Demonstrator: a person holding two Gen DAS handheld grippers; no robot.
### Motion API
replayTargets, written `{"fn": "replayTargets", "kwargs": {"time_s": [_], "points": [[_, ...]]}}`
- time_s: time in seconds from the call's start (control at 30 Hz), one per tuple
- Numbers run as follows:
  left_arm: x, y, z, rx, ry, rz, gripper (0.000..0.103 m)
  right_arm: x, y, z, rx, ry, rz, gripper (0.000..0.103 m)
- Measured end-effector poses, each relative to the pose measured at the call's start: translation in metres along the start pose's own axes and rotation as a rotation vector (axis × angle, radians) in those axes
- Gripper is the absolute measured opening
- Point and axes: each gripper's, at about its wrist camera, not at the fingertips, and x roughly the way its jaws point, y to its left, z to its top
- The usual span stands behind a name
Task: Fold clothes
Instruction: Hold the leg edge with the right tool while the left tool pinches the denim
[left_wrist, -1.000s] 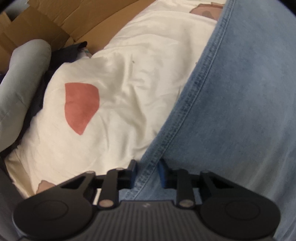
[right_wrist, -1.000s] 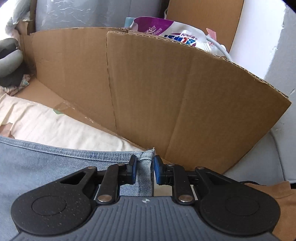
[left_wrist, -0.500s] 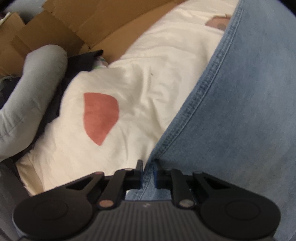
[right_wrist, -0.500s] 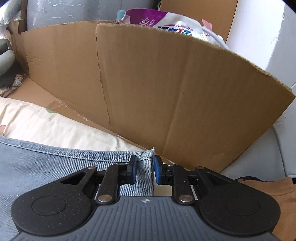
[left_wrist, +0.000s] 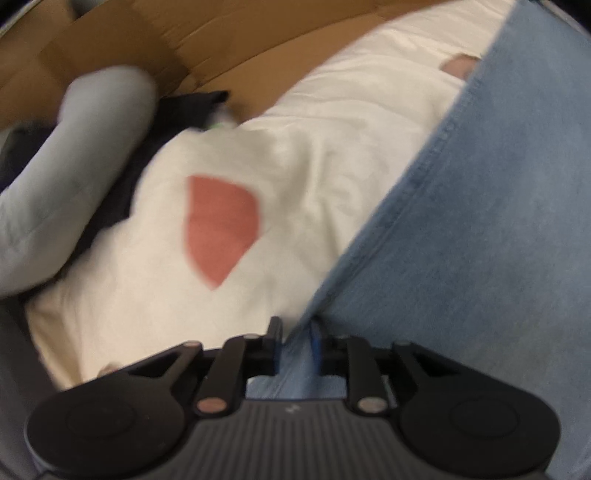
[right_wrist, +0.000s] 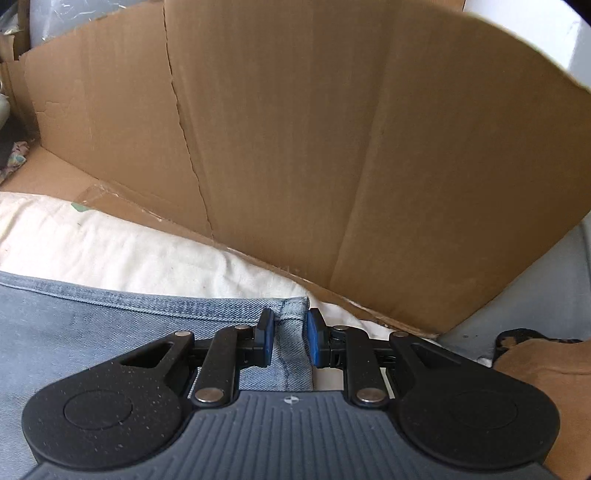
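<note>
The left claw (left_wrist: 295, 341) has the seamed edge of a piece of blue denim (left_wrist: 480, 240) between its two fingers; its jaws have just been opening a little after a brief squeeze, and the cloth still fills the narrow gap, so the grip reads as holding. The view there is blurred. The denim spreads away to the right of that picture, lying over a cream cloth (left_wrist: 314, 155) with a reddish patch (left_wrist: 221, 229) printed on it. To the left of the cream cloth sit a pale grey roll of fabric (left_wrist: 74, 166) and a dark garment (left_wrist: 122, 192), with brown cardboard (left_wrist: 221, 44) behind them. The right claw (right_wrist: 290, 336) is closed narrowly on the hemmed corner of the same denim (right_wrist: 92, 332) — the blue pads press it from both sides. Beyond that corner the cream cloth (right_wrist: 129, 251) lies against a tall cardboard wall (right_wrist: 332, 147), and a brown garment (right_wrist: 546, 365) shows at the lower right.
</note>
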Motion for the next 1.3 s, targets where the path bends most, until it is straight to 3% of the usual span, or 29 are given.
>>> {"fn": "replayTargets", "kwargs": {"time_s": [0.23,0.37,0.47,0.53,0.63,0.77,0.83,0.87,0.93,0.97,1.1,1.23,1.3], "points": [[-0.022,0.04,-0.034,-0.03,0.079,0.069,0.025,0.002,-0.003,-0.003,-0.004,0.018,0.002,0.019],[-0.019,0.044,-0.052,-0.028,0.138,0.062,0.033,0.0,-0.004,-0.004,-0.02,0.024,0.001,0.019],[-0.011,0.039,-0.063,-0.024,0.171,0.043,0.047,0.001,-0.004,-0.004,-0.031,0.03,-0.001,0.019],[-0.005,0.036,-0.069,-0.036,0.192,0.035,0.049,0.001,-0.003,-0.005,-0.042,0.036,-0.005,0.019],[0.008,0.032,-0.071,-0.022,0.197,0.037,0.05,0.011,0.002,-0.005,-0.062,0.049,-0.013,0.019],[0.02,0.041,-0.073,-0.067,0.188,0.029,0.063,0.013,0.002,-0.004,-0.091,0.063,-0.011,0.021],[0.023,0.046,-0.074,-0.079,0.178,0.021,0.064,0.017,0.004,-0.003,-0.098,0.069,-0.009,0.021],[0.024,0.047,-0.075,-0.088,0.174,0.014,0.063,0.02,0.005,-0.002,-0.1,0.072,-0.009,0.022],[0.024,0.047,-0.075,-0.086,0.167,-0.013,0.05,0.027,0.008,-0.001,-0.098,0.075,-0.01,0.022],[0.023,0.047,-0.075,-0.086,0.166,-0.024,0.039,0.028,0.009,-0.001,-0.095,0.076,-0.011,0.022],[0.018,0.041,-0.074,-0.074,0.162,0.01,0.023,0.023,0.01,0.0,-0.082,0.07,-0.012,0.021],[0.006,0.047,-0.076,-0.08,0.132,0.037,0.019,0.019,0.009,-0.002,-0.077,0.054,-0.018,0.02],[0.003,0.048,-0.076,-0.082,0.125,0.048,0.018,0.015,0.008,-0.001,-0.077,0.04,-0.065,0.002]]}}
